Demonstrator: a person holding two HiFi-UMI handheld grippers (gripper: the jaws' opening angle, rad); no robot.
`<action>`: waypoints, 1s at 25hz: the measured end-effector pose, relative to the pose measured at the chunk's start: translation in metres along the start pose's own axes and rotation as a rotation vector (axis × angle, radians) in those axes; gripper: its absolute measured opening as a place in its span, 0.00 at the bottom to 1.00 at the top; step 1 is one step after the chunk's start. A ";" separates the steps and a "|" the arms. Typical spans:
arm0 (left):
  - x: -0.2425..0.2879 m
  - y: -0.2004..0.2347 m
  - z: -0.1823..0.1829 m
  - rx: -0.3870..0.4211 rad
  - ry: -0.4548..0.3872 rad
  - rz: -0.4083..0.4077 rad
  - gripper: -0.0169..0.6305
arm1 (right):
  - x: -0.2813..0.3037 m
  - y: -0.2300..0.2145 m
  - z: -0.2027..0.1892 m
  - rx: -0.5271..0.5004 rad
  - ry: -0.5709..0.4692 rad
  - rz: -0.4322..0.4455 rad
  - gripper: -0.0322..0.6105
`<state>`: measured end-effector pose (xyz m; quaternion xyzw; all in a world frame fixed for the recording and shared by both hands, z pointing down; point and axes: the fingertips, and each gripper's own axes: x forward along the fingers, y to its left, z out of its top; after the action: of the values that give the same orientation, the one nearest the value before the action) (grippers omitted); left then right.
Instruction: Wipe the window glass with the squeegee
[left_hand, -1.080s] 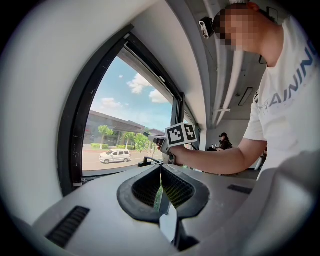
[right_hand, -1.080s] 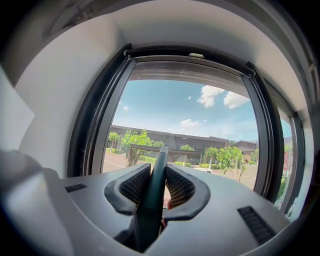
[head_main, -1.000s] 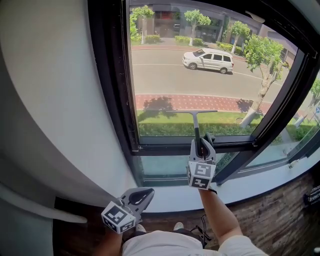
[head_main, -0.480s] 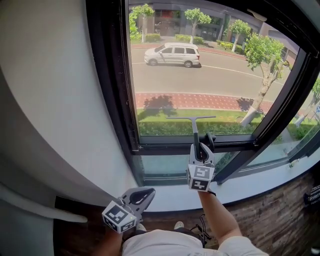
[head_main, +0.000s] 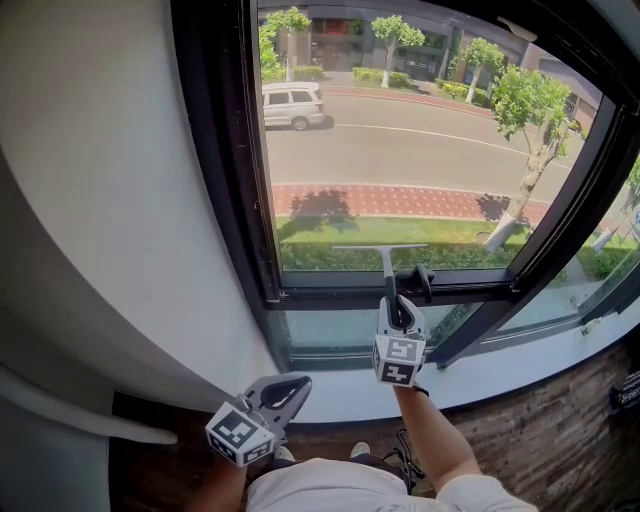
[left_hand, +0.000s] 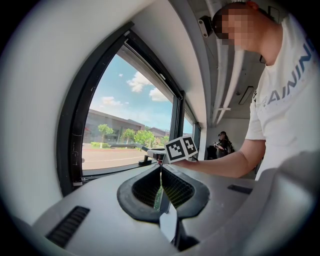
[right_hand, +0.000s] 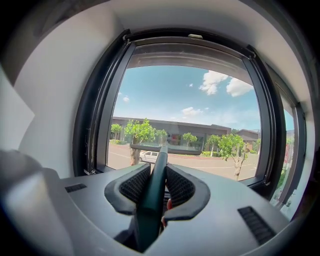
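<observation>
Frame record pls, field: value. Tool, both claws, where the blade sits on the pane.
tool: squeegee, dark handle, T-shaped blade
right claw: shut on the squeegee handle
left claw: shut, empty, held low, away from the window
blade position: near the bottom of the window glass, just above the lower frame, roughly level
blade contact with glass: cannot tell
seen through glass: light-coloured car

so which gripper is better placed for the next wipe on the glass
Right. The right gripper is clamped on the squeegee, whose blade is up at the lower window glass. The left gripper hangs low by the wall, shut and empty, well short of the glass.
</observation>
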<state>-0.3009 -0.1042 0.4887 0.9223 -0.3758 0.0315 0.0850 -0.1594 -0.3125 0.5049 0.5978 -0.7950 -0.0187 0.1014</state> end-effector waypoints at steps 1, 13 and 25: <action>0.000 0.000 -0.001 0.000 0.000 0.002 0.06 | 0.001 -0.001 -0.004 0.001 0.007 -0.001 0.21; 0.000 0.000 -0.008 -0.014 0.018 0.008 0.06 | 0.010 0.003 -0.052 -0.007 0.104 0.029 0.21; -0.003 -0.002 -0.007 -0.017 0.009 0.020 0.06 | -0.012 0.009 -0.029 0.004 0.036 0.068 0.21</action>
<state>-0.3014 -0.0996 0.4946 0.9175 -0.3850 0.0335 0.0943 -0.1592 -0.2963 0.5335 0.5709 -0.8129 -0.0028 0.1149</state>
